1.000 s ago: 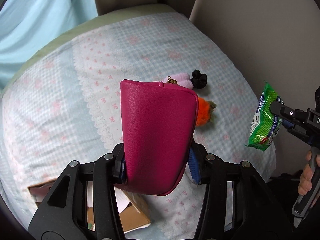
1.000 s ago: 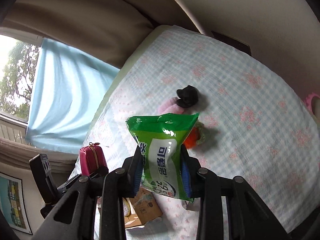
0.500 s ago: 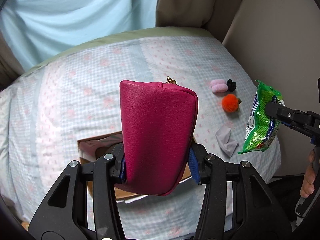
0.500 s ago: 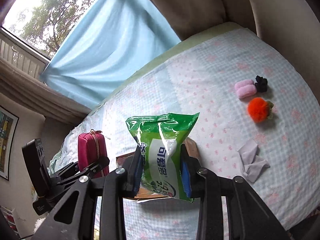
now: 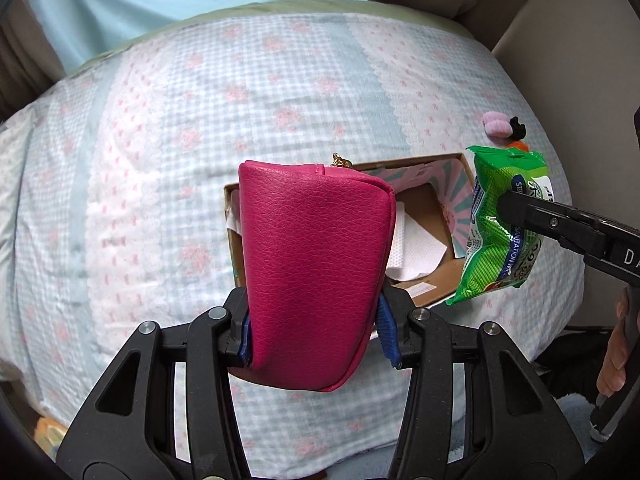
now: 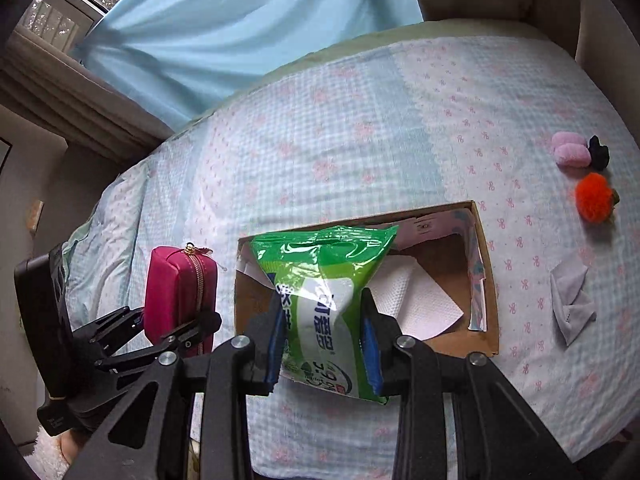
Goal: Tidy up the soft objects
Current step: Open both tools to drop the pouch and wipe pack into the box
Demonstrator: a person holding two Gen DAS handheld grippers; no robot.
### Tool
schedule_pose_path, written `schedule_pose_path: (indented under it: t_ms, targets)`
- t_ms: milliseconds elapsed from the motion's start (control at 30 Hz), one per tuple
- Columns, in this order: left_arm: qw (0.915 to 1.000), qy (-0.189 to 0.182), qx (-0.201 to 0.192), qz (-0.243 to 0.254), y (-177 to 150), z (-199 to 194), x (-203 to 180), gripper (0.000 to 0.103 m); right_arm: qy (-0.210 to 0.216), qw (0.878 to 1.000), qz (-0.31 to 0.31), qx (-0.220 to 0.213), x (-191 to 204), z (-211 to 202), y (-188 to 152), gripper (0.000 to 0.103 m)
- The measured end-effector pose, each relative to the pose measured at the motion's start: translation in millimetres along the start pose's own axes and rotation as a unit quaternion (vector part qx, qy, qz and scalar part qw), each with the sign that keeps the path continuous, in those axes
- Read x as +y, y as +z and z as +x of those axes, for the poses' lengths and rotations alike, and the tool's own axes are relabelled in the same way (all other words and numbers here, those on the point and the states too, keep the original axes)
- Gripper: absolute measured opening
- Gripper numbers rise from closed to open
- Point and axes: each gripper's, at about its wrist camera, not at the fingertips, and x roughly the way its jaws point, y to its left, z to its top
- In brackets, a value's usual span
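Both sets of jaws are clamped on soft things: the left gripper (image 5: 314, 328) squeezes a pink zip pouch (image 5: 312, 264), the right gripper (image 6: 324, 344) a green pack of wipes (image 6: 324, 304). Both hang above an open cardboard box (image 6: 486, 280) on the bed (image 6: 360, 128), neither yet dropped in. White paper lies inside. A pink toy (image 6: 570, 150), an orange pompom (image 6: 594, 198) and a grey cloth (image 6: 572, 304) wait outside.

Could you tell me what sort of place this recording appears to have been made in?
Most likely a bedroom at home. The work surface is a bed under a gingham floral quilt, a light blue curtain hangs over a window behind it, and a cardboard box sits on the quilt.
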Motion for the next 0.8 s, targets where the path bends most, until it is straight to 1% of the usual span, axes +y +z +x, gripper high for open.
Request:
schedule_pose_path:
  t_ms: [167,267,400,533,600,633,667,700,733,767,800]
  targets:
    - [0.9988,0.000,0.044,0.021,-4,45,2,0.044,-0.029,0.998,-0.006,0.060,-3,55,11,0.031]
    - [0.9968,-0.007,0.071,0.035,-1,69,0,0.044,-0.051,0.994,-0.012,0.092,-8,79,17,0.031]
    - [0.9927,-0.003,0.104,0.060,4,94,-7,0.043,-0.062,0.991,0.003,0.116,-16,97,22,0.031]
    - [0.9913,-0.011,0.117,0.059,5,102,-7,0.044,-0.072,0.989,0.007,0.130,-19,104,23,0.031]
    - [0.9911,-0.012,0.116,0.064,6,101,-8,0.052,-0.072,0.989,0.017,0.130,-21,106,22,0.031]
    - [0.9908,-0.006,0.116,0.068,7,102,-9,0.073,-0.082,0.988,0.019,0.132,-23,108,22,0.032]
    - [0.9903,-0.004,0.119,0.071,7,102,-10,0.103,-0.095,0.987,0.020,0.130,-24,110,21,0.035]
    - [0.9901,-0.006,0.120,0.072,7,102,-10,0.102,-0.107,0.986,0.024,0.124,-27,111,20,0.057]
    - [0.9905,-0.012,0.116,0.073,7,99,-10,0.103,-0.115,0.986,0.028,0.116,-29,111,18,0.074]
    - [0.9903,-0.015,0.117,0.073,6,98,-10,0.103,-0.116,0.987,0.029,0.108,-30,110,17,0.103]
    - [0.9902,-0.014,0.118,0.073,6,98,-9,0.103,-0.112,0.988,0.029,0.104,-32,108,16,0.103]
